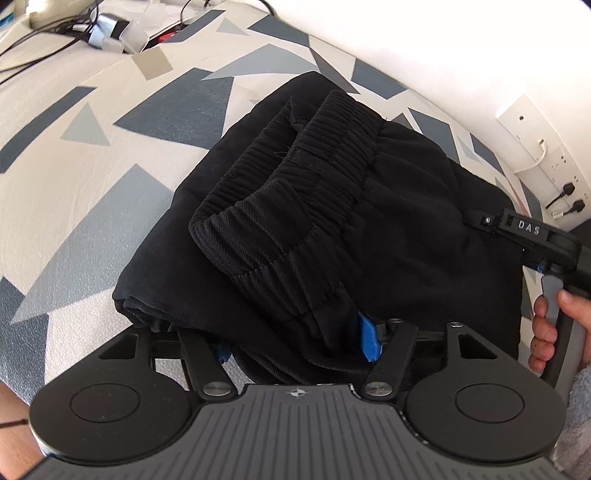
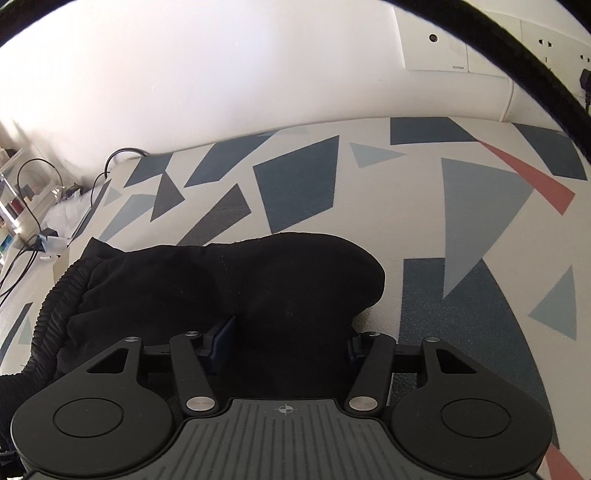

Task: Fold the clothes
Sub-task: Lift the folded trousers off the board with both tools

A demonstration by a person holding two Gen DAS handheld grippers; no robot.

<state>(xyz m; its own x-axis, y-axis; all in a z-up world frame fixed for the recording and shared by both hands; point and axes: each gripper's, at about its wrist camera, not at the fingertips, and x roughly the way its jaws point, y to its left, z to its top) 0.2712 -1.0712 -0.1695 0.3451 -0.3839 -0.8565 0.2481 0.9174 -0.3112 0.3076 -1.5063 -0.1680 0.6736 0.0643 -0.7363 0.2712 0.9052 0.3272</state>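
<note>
A: Bright daylight fills both views. The white wall [image 2: 229,74] is blown out, nearly featureless in the left wrist view.

B: The black garment [image 1: 332,206] swallows light. Its ribbed band shows texture in the left view, but in the right view it is almost a flat dark mass.

A: Shadows are soft, just a faint dark edge under the fabric on the patterned tabletop [image 1: 74,177].

B: Strong fisheye bending: the tabletop's far edge curves, and black corners frame the right view.

A: The cables [image 1: 55,29] at the top left look smeared and soft.
</note>
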